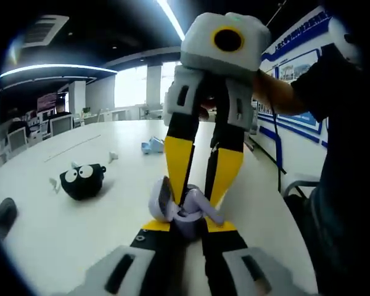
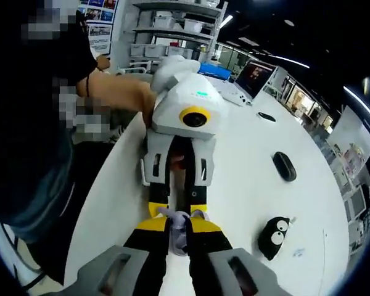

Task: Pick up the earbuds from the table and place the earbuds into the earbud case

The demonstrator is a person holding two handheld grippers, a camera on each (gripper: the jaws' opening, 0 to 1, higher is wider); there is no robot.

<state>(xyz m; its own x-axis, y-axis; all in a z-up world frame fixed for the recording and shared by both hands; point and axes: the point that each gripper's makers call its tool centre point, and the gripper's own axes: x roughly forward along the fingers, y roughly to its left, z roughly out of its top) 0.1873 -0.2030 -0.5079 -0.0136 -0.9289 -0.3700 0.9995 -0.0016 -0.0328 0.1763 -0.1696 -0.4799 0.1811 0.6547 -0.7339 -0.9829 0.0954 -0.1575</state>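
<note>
Spanning both views, white worktop [image 1: 61, 234]. Meeting nose to nose above it, left gripper [image 1: 186, 225] and right gripper [image 2: 180, 231], jaws of both clamped on lavender earbud case [image 1: 180, 211] (lid open). Lying apart near black plush pouch [image 1: 83, 180], white earbud [image 1: 54, 184].

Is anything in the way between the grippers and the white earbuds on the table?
Nothing visible: bare table separates the nearest earbud from the lavender case that left gripper and right gripper both clamp.
</note>
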